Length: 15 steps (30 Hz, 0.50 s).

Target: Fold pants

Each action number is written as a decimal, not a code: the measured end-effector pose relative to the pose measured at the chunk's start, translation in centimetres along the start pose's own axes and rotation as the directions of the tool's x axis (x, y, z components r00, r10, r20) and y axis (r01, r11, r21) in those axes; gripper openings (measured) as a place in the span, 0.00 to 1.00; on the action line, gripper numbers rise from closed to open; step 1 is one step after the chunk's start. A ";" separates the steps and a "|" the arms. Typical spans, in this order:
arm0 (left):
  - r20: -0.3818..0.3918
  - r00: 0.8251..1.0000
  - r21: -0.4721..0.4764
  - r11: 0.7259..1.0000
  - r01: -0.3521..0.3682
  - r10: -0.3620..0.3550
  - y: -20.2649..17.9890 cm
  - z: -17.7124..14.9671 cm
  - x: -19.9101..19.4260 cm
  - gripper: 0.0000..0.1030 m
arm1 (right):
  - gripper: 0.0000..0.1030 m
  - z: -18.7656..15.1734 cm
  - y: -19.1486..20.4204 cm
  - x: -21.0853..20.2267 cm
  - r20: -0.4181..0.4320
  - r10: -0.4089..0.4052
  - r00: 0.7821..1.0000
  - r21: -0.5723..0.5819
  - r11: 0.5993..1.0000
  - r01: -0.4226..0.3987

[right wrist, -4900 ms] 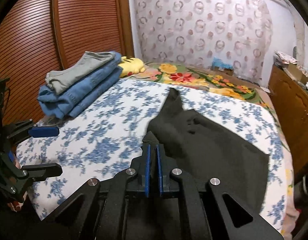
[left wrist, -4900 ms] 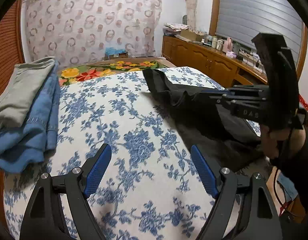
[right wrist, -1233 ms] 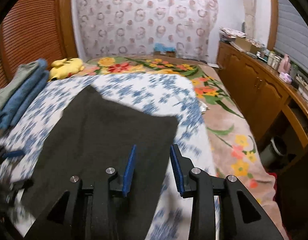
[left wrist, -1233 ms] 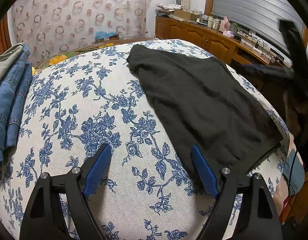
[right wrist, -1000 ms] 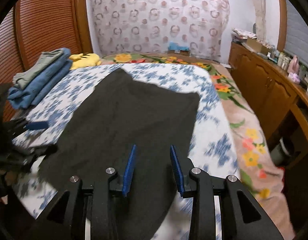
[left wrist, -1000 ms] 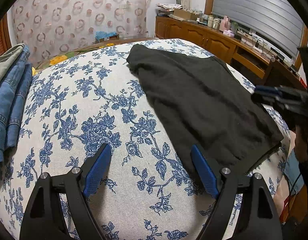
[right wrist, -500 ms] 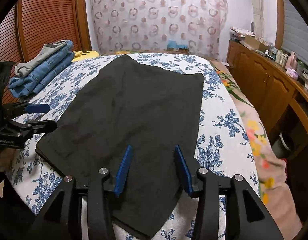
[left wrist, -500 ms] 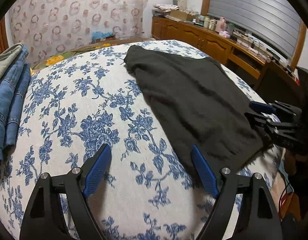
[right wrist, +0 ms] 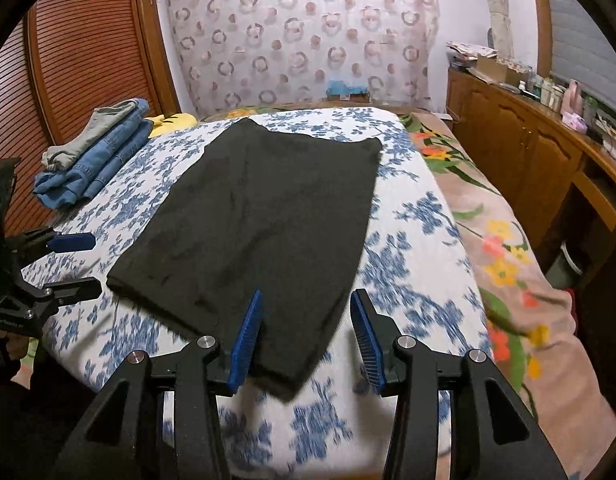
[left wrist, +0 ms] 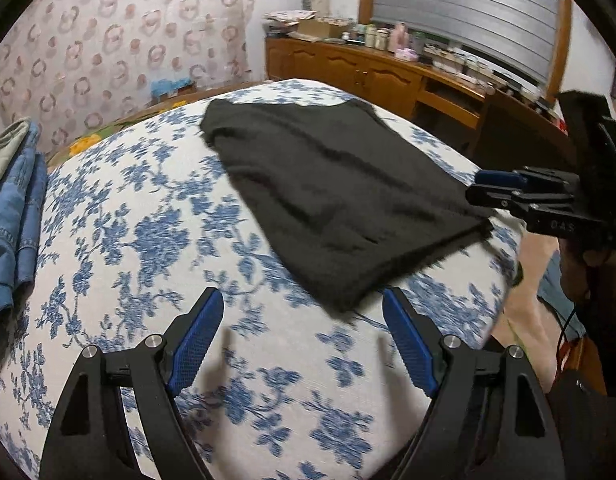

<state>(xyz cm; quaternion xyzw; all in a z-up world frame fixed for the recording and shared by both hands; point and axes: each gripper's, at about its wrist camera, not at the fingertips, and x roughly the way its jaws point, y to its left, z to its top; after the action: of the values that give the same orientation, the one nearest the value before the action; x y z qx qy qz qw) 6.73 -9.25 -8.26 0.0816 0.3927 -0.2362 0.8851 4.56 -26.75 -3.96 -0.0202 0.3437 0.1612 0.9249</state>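
Observation:
The black pants (right wrist: pixel 264 220) lie flat, folded lengthwise, on the blue-flowered bed sheet (right wrist: pixel 411 248). They also show in the left wrist view (left wrist: pixel 327 184). My right gripper (right wrist: pixel 306 332) is open, its jaws on either side of the pants' near right corner, just above the cloth. My left gripper (left wrist: pixel 304 338) is open and empty above the sheet, just short of the pants' near left corner. Each gripper shows in the other's view: the right gripper (left wrist: pixel 503 188) at the pants' right edge, the left gripper (right wrist: pixel 72 260) by the near left corner.
A stack of folded jeans and grey trousers (right wrist: pixel 96 148) lies at the bed's left side, a yellow plush toy (right wrist: pixel 172 122) behind it. A wooden wardrobe (right wrist: pixel 80 56) stands at left. A wooden cabinet with clutter (right wrist: pixel 519 128) runs along the right.
Earlier the right gripper was shut on the pants and dragged them; it has since let go and opened. Both grippers have now come in low toward the pants' near corners.

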 end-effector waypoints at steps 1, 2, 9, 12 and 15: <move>-0.004 1.000 0.011 1.000 -0.001 0.001 -0.2 -0.1 0.1 0.79 | 0.46 -0.1 0.0 -0.2 0.000 -0.003 1.000 -0.003 1.000 0.003; -0.010 1.000 0.016 1.000 -0.003 0.003 -0.4 0.0 0.3 0.77 | 0.46 -0.3 0.1 -0.5 0.002 -0.006 1.000 -0.007 1.000 0.006; -0.041 0.999 0.031 0.999 -0.010 0.011 -1.0 0.2 1.7 0.55 | 0.46 -0.5 1.0 -0.9 0.007 0.023 1.000 -0.012 1.000 -0.023; -0.039 0.999 0.031 1.000 0.003 -0.002 -1.2 0.4 1.9 0.48 | 0.46 -0.7 1.3 -0.9 0.004 0.030 1.000 -0.019 0.999 -0.030; -0.029 1.000 0.039 0.999 0.008 -0.007 -1.4 0.7 2.0 0.43 | 0.46 -0.8 1.3 -0.6 -0.002 0.031 1.000 -0.017 0.999 -0.031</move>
<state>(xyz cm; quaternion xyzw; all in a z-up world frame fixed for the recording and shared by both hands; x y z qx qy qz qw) 7.63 -11.44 -9.17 0.1009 0.4011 -0.2459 0.8766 3.25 -25.85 -4.07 -0.0230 0.3434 0.1782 0.9219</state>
